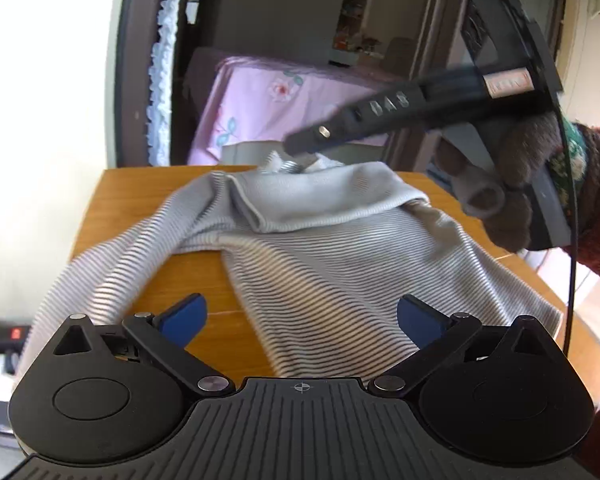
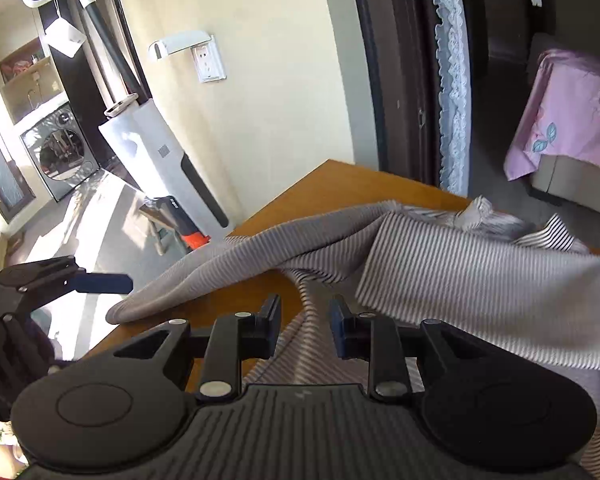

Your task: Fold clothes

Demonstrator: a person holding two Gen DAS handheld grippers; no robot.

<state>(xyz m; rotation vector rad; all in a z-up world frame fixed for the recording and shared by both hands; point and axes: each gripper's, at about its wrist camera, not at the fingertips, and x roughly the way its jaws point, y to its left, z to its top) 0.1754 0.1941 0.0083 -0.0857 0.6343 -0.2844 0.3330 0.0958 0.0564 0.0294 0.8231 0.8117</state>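
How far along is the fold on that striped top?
Done: the far part of the striped top is turned over onto its body on the wooden table. In hand: nothing; the left gripper is open and the right gripper grips no cloth. Left: one sleeve trails off the table edge, unfolded.

- 1 striped grey garment [image 1: 300, 248], part folded
- 1 wooden table [image 1: 148, 204]
- 2 tongs: left tongs [image 1: 300, 316], right tongs [image 2: 305, 320]
- 1 gloved hand [image 1: 512, 184]
- 1 bed with pink cover [image 1: 268, 100]
- 1 washing machine [image 2: 60, 148]
- 1 wall socket [image 2: 210, 60]
- 1 lace curtain edge [image 2: 452, 80]
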